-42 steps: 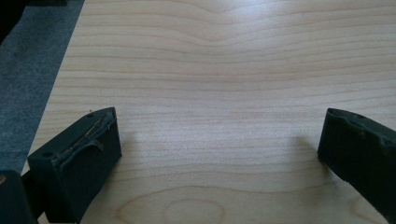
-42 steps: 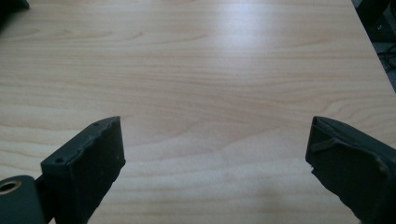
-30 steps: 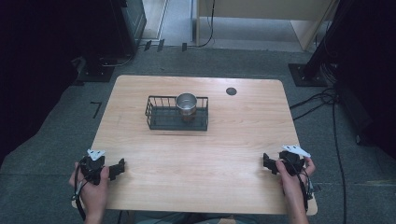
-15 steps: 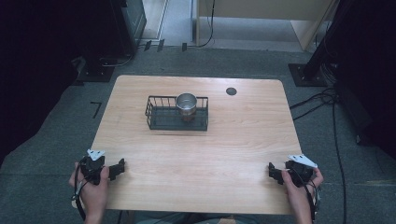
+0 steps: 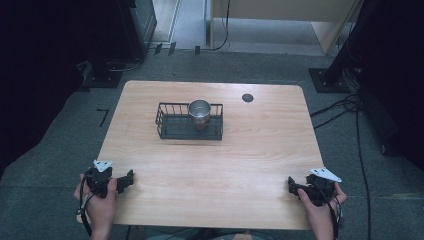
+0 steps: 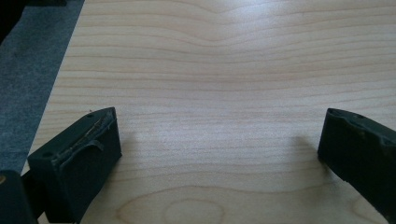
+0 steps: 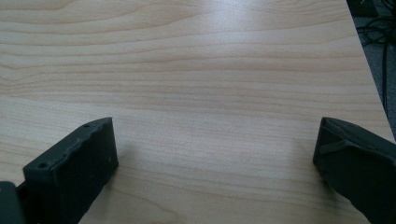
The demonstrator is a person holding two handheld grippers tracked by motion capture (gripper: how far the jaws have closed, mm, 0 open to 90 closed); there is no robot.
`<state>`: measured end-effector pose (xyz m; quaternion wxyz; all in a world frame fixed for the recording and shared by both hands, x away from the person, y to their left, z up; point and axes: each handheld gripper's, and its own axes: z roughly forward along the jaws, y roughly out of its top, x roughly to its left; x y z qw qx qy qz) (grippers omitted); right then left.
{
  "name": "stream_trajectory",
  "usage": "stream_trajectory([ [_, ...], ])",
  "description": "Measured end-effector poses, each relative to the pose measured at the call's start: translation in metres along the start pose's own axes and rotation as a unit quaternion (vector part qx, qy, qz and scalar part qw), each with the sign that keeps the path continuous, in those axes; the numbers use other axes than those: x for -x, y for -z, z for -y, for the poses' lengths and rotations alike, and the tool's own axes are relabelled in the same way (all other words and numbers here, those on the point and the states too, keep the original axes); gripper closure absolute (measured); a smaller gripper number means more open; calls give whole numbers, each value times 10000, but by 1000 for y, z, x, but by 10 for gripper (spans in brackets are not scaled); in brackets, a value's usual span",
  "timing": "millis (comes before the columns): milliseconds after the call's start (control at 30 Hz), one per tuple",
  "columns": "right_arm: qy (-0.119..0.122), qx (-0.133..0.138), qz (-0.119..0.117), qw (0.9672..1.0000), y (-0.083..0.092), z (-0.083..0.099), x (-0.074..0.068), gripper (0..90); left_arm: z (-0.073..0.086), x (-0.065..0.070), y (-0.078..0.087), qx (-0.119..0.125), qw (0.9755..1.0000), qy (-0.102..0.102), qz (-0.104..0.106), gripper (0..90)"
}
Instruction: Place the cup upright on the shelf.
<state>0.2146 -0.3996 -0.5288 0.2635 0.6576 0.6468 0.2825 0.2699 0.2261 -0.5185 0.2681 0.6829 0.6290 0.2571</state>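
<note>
Wooden table (image 5: 210, 170), both claws at near corners, basket (image 5: 190, 121) well apart

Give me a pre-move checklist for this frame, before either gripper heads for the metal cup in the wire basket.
1. Left gripper open, nothing between its jaws: ok.
2. Right gripper open, jaws just opened wide, nothing between them: ok.
3. Metal cup upright inside the wire basket, toward its right end: ok.
4. Bare table between both grippers and the basket, path unobstructed: ok.
5. Cup contents: cannot tell.
6. Both grippers apart from the basket, near the table's front edge: ok.
</note>
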Motion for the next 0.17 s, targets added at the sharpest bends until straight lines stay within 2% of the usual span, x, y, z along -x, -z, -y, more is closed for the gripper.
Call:
stream_trajectory([
  [167, 0, 0, 3, 10000, 0, 0, 0, 0, -1, 2, -1, -1, 10000, -6, 11, 0],
])
